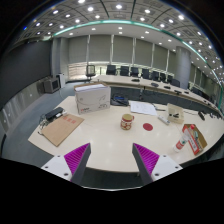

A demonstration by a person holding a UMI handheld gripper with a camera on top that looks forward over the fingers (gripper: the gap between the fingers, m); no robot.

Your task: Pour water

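My gripper [111, 152] is held above the near edge of a pale table [105, 140], open, with nothing between its magenta pads [76, 158]. Well beyond the fingers, a little to the right, a small brownish patterned cup [127, 120] stands upright on the table. A flat red round thing [148, 127] lies just right of the cup. Further right, near the table's edge, stands a small red and white container [181, 143]; what it is I cannot tell.
A white box-like machine [92, 97] stands at the back left. A brown flat board [62, 128] and a black item [52, 114] lie at the left. Papers [142, 107], a small white box [175, 113] and a colourful packet [195, 137] are at the right. Chairs and desks fill the room behind.
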